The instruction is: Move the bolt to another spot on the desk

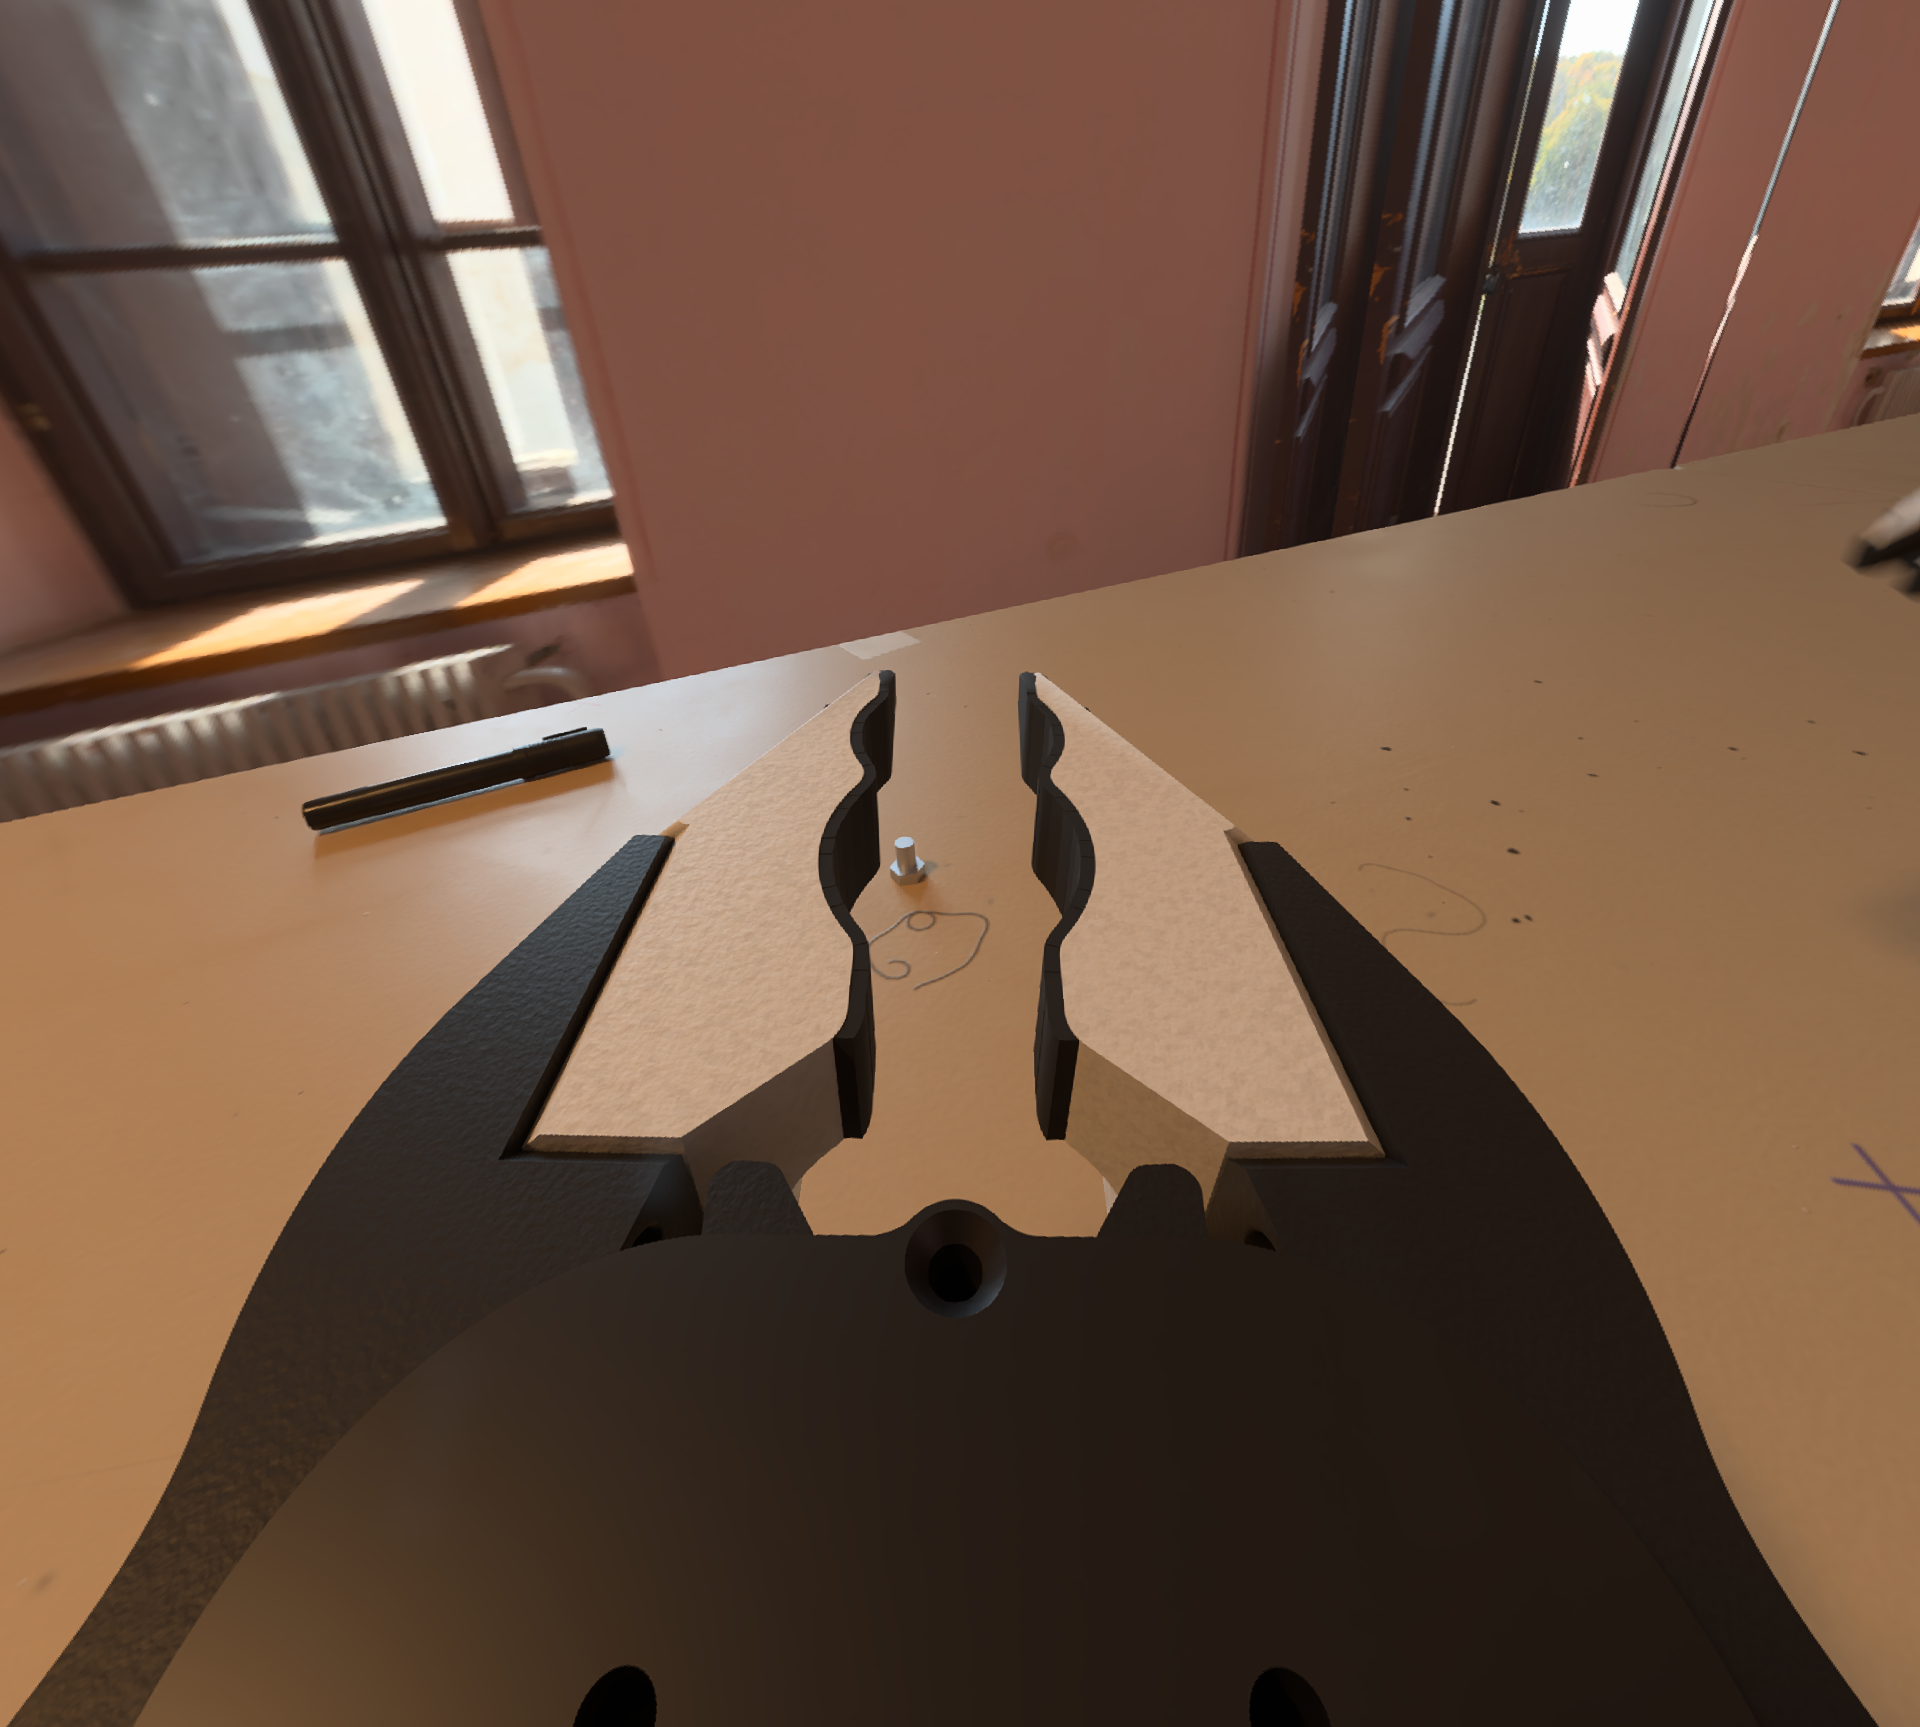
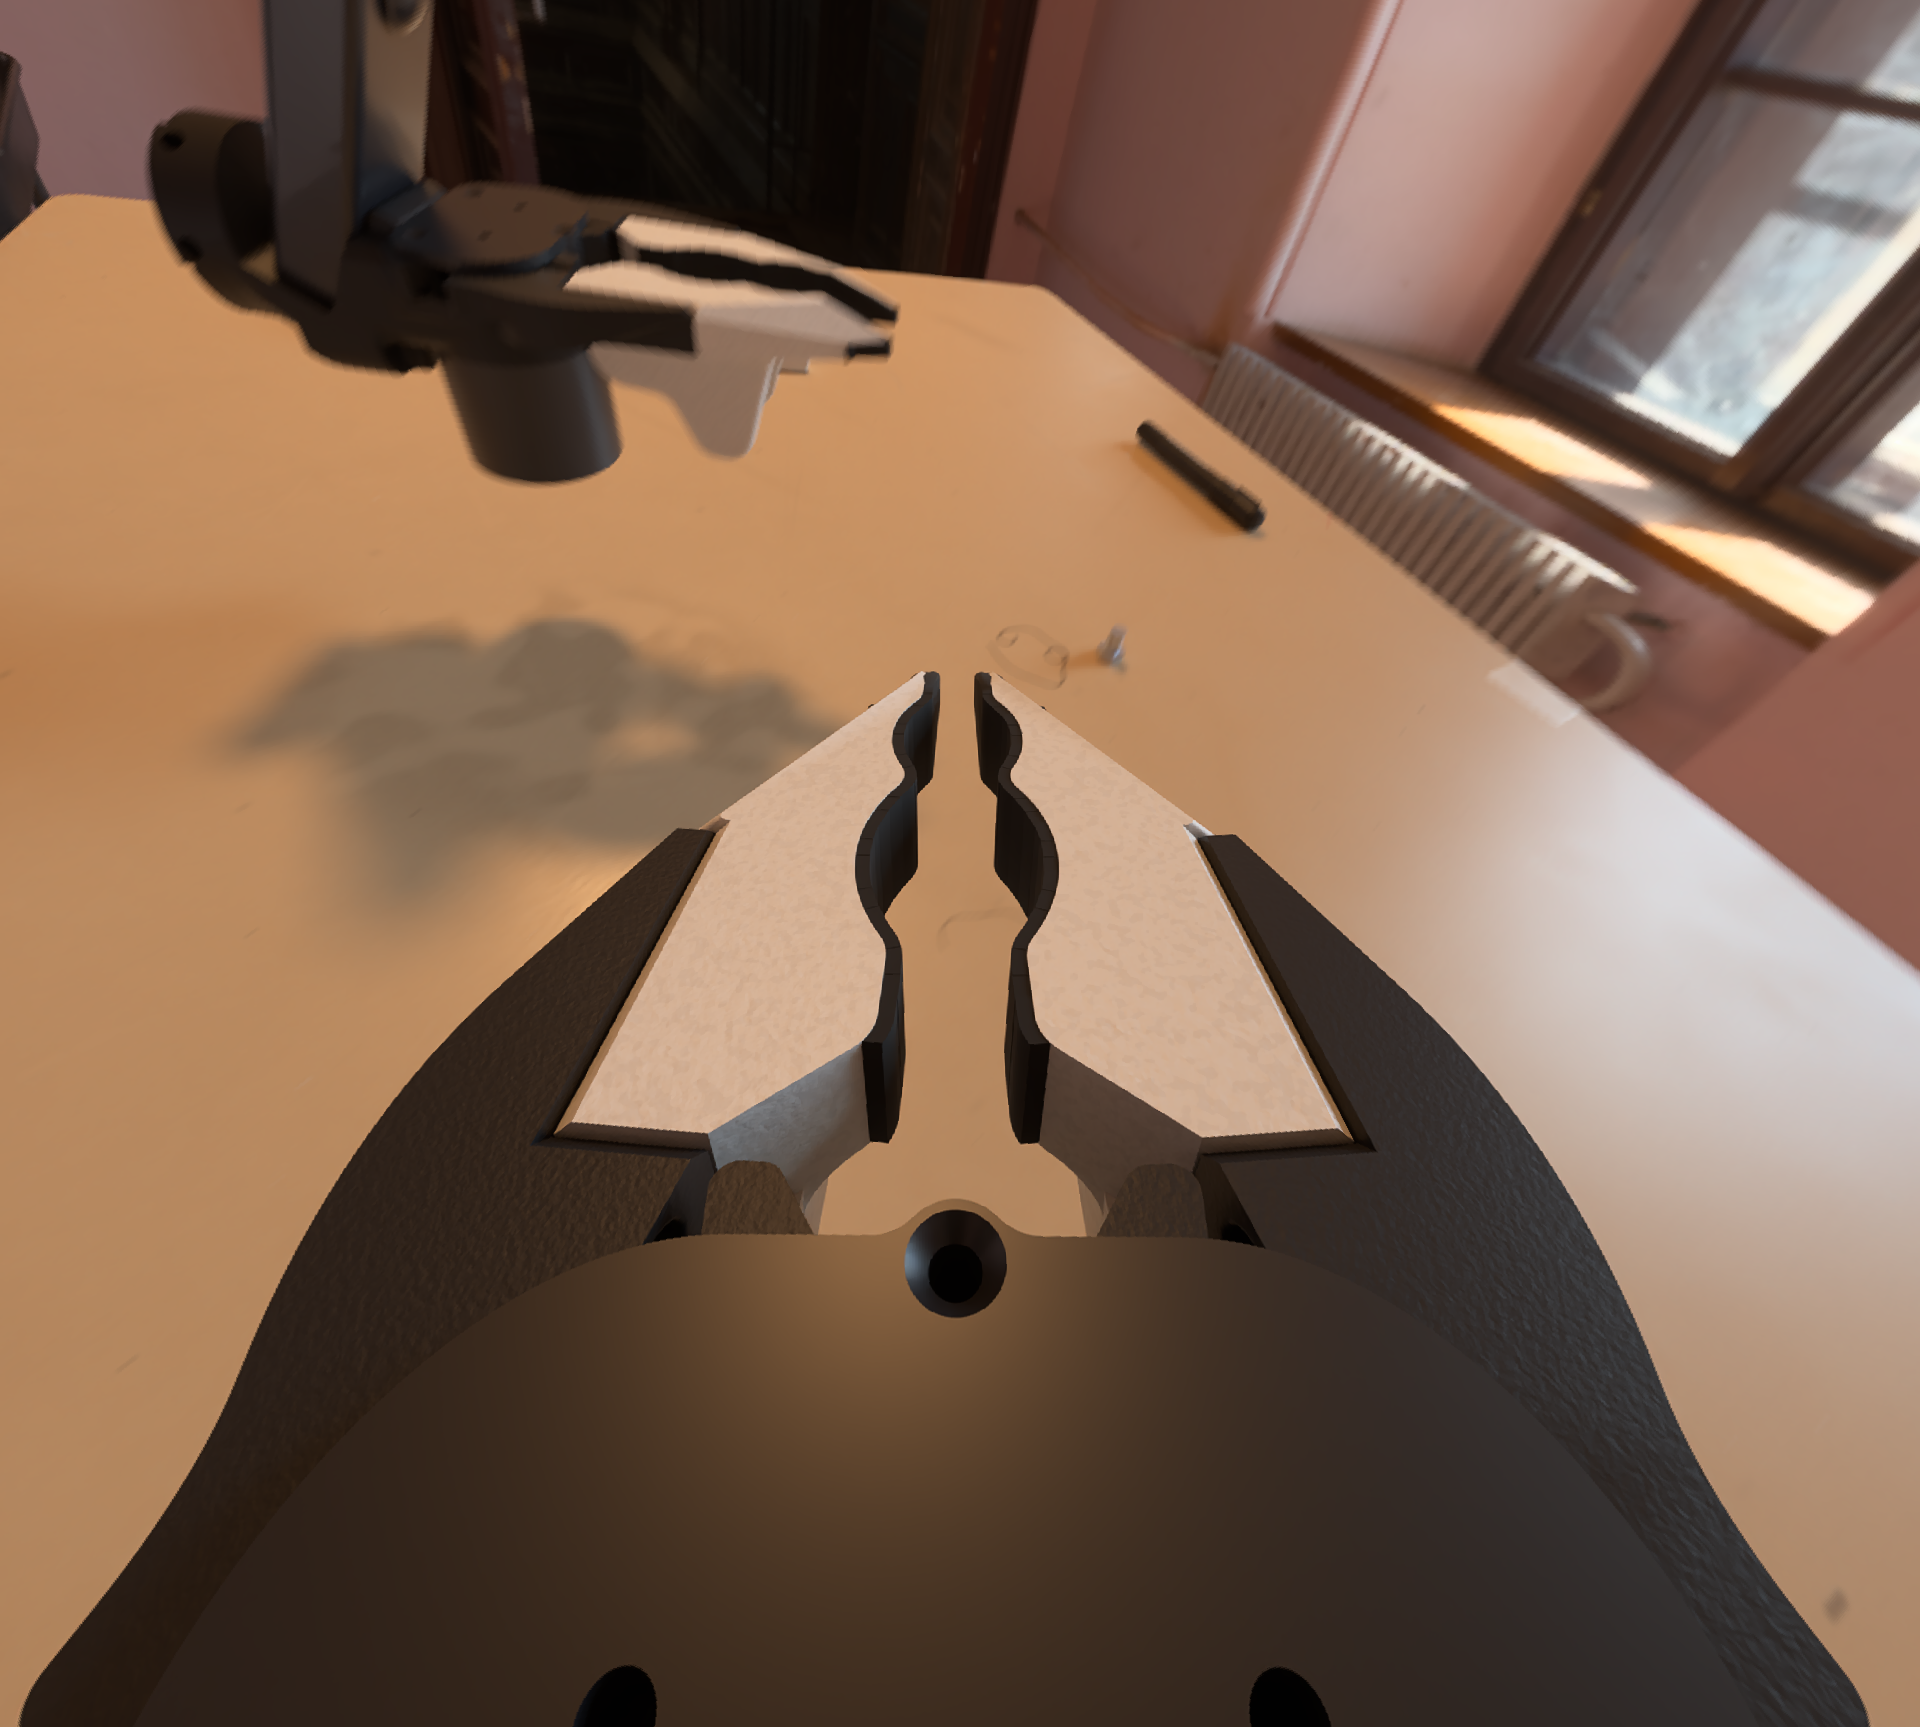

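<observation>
A small silver bolt (image 1: 908, 862) stands on its hex head on the tan desk (image 1: 1455, 742), shaft up. In the left wrist view it shows between my left gripper's (image 1: 957, 685) fingers, close to the left finger, on the desk below them. The left gripper is open, empty and held above the desk. In the right wrist view the bolt (image 2: 1114, 647) lies just past and right of my right gripper (image 2: 957, 682), whose jaws stand a narrow gap apart and hold nothing. The left gripper (image 2: 883, 332) hovers at far left there.
A black marker (image 1: 457, 778) lies on the desk to the left of the bolt, near the far edge; it also shows in the right wrist view (image 2: 1200, 477). Pen scribbles (image 1: 930, 945) mark the desk by the bolt. A radiator (image 2: 1434, 514) and windows lie beyond the desk edge.
</observation>
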`<state>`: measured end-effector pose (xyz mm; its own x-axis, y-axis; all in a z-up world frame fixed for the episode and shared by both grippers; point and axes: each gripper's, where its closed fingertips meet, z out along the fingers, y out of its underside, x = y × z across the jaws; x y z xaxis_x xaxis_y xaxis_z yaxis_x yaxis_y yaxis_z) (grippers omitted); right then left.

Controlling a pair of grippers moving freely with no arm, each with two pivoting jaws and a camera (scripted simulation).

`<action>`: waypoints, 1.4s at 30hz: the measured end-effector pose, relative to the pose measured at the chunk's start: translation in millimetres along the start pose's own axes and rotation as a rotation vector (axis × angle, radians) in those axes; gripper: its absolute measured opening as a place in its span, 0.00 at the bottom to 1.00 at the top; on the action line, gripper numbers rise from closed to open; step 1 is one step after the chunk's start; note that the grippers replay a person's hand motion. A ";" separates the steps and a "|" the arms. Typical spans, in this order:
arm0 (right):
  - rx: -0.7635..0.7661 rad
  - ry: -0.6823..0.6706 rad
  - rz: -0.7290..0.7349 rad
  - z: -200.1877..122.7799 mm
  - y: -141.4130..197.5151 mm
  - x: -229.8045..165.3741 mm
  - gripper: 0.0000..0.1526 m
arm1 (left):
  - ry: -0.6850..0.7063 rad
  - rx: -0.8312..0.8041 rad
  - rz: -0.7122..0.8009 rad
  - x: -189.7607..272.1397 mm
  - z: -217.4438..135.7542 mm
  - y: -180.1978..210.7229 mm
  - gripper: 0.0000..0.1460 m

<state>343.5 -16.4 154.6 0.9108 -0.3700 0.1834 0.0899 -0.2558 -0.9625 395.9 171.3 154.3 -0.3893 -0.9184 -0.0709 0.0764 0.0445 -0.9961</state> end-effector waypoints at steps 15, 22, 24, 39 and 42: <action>0.050 0.243 0.136 -77.8 59.7 -11.7 0.11 | 0.107 -0.135 0.072 36.0 12.0 39.6 0.13; 0.081 0.255 0.191 -82.0 60.2 -8.1 0.10 | 0.145 -0.216 0.110 44.4 16.9 57.1 0.16; 0.086 0.264 0.184 -83.0 59.4 -6.9 0.10 | 0.150 -0.231 0.104 44.3 18.0 60.4 0.17; 0.079 0.301 0.173 -85.8 59.9 -2.6 0.09 | 0.266 -0.375 0.243 39.5 31.8 28.6 0.21; 0.075 0.298 0.172 -85.7 59.9 -3.5 0.09 | 0.343 -0.562 0.367 28.6 43.7 14.0 0.19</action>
<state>311.2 -107.0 113.4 0.7585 -0.6493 0.0565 -0.0152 -0.1043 -0.9944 425.9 128.5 140.6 -0.7002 -0.6360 -0.3242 -0.1879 0.6023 -0.7758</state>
